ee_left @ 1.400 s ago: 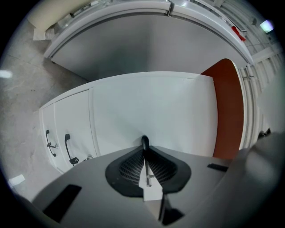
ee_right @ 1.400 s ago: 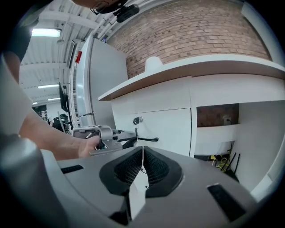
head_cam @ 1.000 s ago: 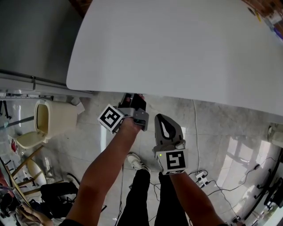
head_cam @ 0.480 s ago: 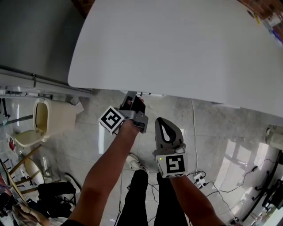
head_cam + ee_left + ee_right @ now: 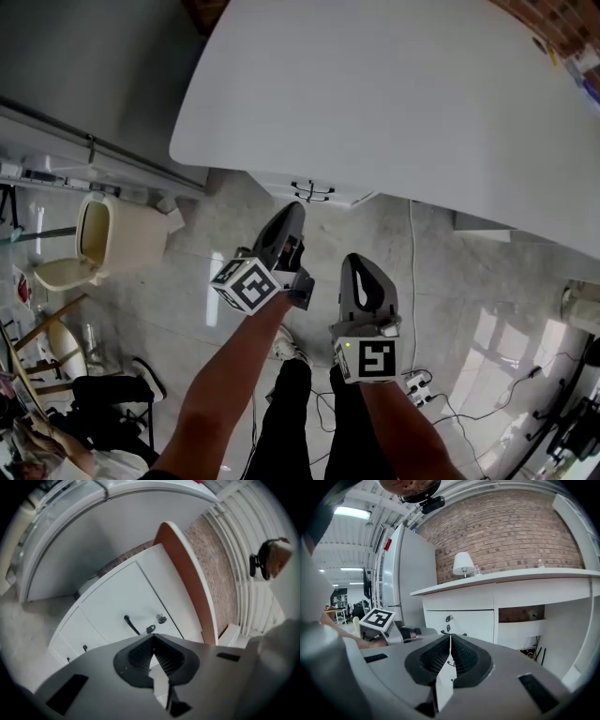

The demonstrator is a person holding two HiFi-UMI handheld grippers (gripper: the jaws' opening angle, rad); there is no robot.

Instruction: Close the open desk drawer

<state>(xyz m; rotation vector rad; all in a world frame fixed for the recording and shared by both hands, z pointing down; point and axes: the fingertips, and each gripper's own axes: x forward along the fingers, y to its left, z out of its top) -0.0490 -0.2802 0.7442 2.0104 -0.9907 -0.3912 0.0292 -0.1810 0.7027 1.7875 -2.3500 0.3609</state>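
The white desk fills the top of the head view. Below its near edge the top drawer front shows its black handle. In the left gripper view that drawer looks flush with the unit, with handle and lock. My left gripper hangs a short way back from the handle, touching nothing. Its jaws have just closed and it is shut with nothing between them. My right gripper floats beside it, also shut and empty.
A grey fridge stands left of the desk, and a lamp sits on the desktop. A beige bin is on the floor at left. A power strip with cables lies by the person's feet. Lower drawers sit under the top one.
My left gripper has drawn back from the desk edge toward the person and rolled, its jaws now shut. The drawer front and handle have come into view. The right gripper rose slightly.
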